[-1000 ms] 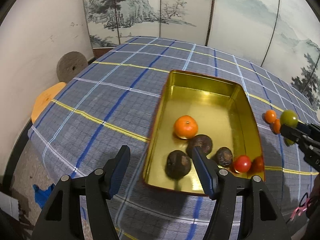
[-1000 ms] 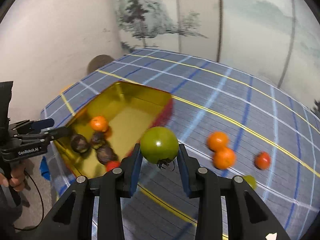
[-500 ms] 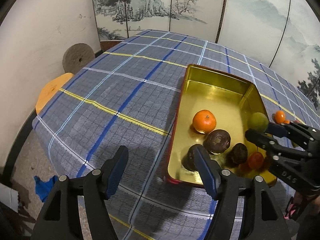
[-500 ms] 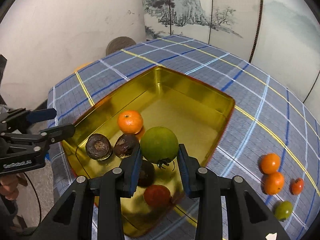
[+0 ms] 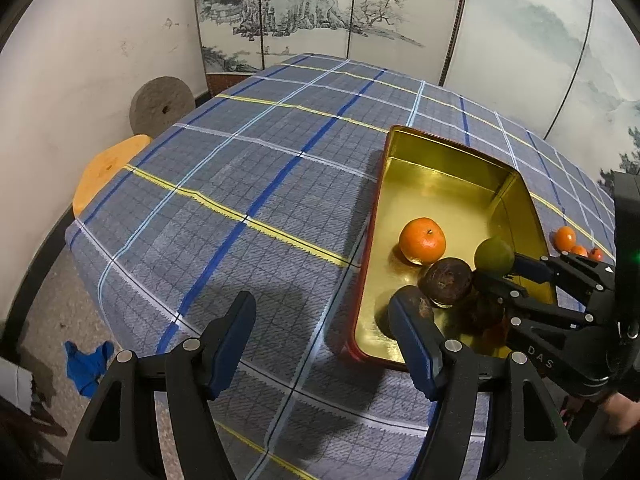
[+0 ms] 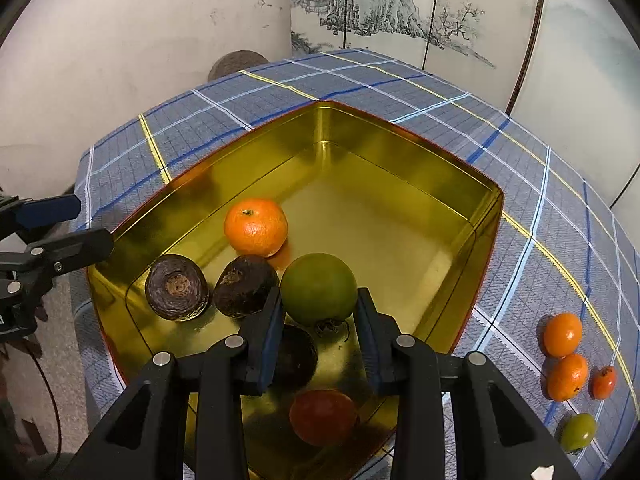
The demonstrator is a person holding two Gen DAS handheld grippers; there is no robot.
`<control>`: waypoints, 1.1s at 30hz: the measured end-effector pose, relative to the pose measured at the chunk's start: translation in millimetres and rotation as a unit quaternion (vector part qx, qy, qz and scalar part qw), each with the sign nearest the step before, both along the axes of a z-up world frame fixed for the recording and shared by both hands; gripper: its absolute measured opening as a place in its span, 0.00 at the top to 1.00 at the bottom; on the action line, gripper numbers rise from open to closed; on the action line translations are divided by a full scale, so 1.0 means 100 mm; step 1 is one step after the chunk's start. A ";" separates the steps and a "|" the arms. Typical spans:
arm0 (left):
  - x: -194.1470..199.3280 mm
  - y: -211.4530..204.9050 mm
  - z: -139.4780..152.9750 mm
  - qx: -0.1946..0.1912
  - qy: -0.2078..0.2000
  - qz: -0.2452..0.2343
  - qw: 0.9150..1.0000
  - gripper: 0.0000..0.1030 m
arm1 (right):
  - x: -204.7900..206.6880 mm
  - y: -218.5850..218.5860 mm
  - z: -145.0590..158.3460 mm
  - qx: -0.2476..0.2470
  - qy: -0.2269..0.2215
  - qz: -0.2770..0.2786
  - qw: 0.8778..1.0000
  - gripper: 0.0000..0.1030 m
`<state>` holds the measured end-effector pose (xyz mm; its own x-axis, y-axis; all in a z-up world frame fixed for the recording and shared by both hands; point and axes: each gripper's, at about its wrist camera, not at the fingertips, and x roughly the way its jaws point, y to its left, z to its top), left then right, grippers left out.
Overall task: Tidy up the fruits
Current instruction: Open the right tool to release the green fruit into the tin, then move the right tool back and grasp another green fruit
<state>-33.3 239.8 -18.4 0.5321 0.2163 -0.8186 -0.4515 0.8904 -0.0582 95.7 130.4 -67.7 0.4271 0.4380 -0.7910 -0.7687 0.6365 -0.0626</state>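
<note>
— Holding what, right tool (image 6: 320, 316)?
— Clamped on round green tomato (image 6: 318, 288), over gold rectangular metal tin (image 6: 400, 152), beside orange mandarin (image 6: 255, 227) and dark wrinkled brown fruits (image 6: 176, 287).
— Left tool (image 5: 322, 340)?
— Spread wide, empty, above blue plaid cloth-covered counter (image 5: 240, 184), next to tin's near corner.
— Outside tin?
— Two small oranges (image 6: 562, 334), small red tomato (image 6: 603, 382), small green tomato (image 6: 578, 432) on counter.

1. A table (image 5: 248, 184) covered in a blue plaid cloth with yellow and white lines fills the middle of both views.
2. A gold tin tray (image 6: 400, 160) with a red outer wall sits on it.
3. At the right wrist view's lower right, on the cloth, lie two oranges (image 6: 562, 334), a small red tomato (image 6: 603, 382) and a green tomato (image 6: 578, 432).
</note>
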 end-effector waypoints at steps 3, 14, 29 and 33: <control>-0.01 0.04 -0.02 -0.006 0.003 0.003 1.000 0.33 | -0.01 0.00 0.00 -0.003 -0.002 0.002 1.000 0.68; -0.04 0.10 -0.05 -0.009 0.008 0.013 1.000 0.33 | -0.02 0.03 0.01 -0.004 -0.002 0.003 1.000 0.67; -0.03 -0.02 0.06 0.005 -0.019 -0.014 1.000 0.33 | -0.10 -0.10 0.14 0.021 -0.003 0.000 1.000 0.66; -0.01 -0.09 0.09 0.010 -0.020 -0.021 1.000 0.33 | -0.16 -0.27 0.28 0.043 -0.007 -0.007 0.999 0.65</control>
